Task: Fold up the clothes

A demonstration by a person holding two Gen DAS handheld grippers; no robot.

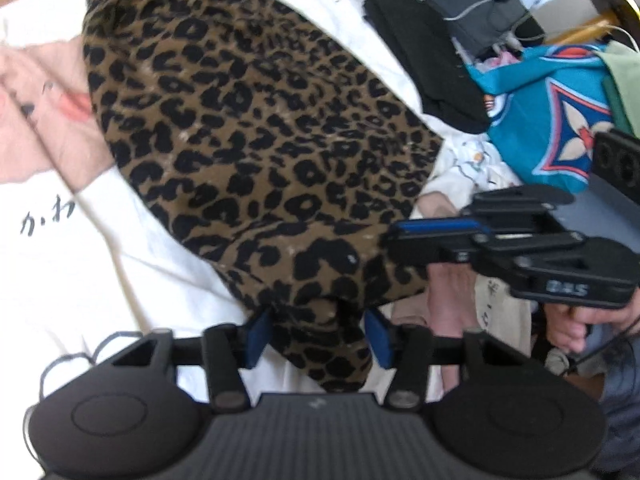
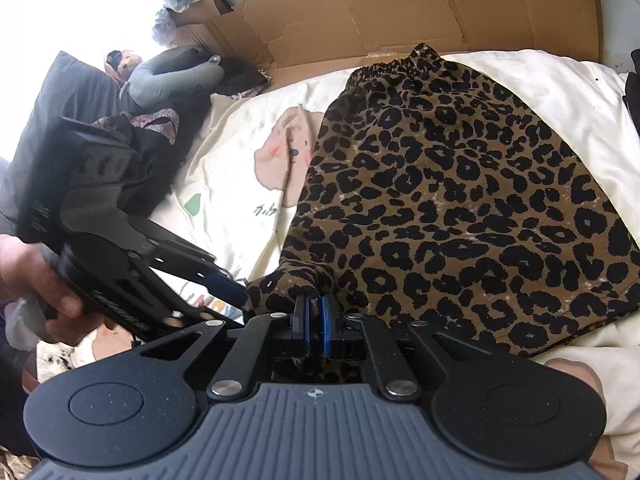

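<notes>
At the far left of the right wrist view, a person's hand (image 2: 36, 280) grips the handle of the left gripper (image 2: 228, 286), a black two-finger tool with blue pads that reaches in toward the near corner of the cloth. In its own camera the left gripper (image 1: 318, 338) has its blue pads spread apart, with the bunched hem of the garment lying between them; whether the pads touch the fabric cannot be told. Behind it in the right wrist view sit a grey U-shaped neck pillow (image 2: 176, 76) and flattened brown cardboard (image 2: 400, 8). Moving right, the cream bedcover printed with a pink cartoon figure (image 2: 240, 168) spreads under everything. On it lies the task's thing, a brown leopard-print corduroy garment with an elastic waistband (image 2: 460, 200), laid flat with the gathered waistband at the far end and its near edge toward both tools. The right gripper (image 2: 316, 316) has its blue pads pressed together, pinching a raised fold at the garment's near left corner. In the left wrist view the same leopard garment (image 1: 256, 140) fills the middle, and the right gripper (image 1: 394, 234) comes in from the right at its edge, held by a hand (image 1: 576, 326). Farther right lie a black folded garment (image 1: 420, 48) and a teal jersey with a blue and white diamond patch (image 1: 560, 120) in a heap.
</notes>
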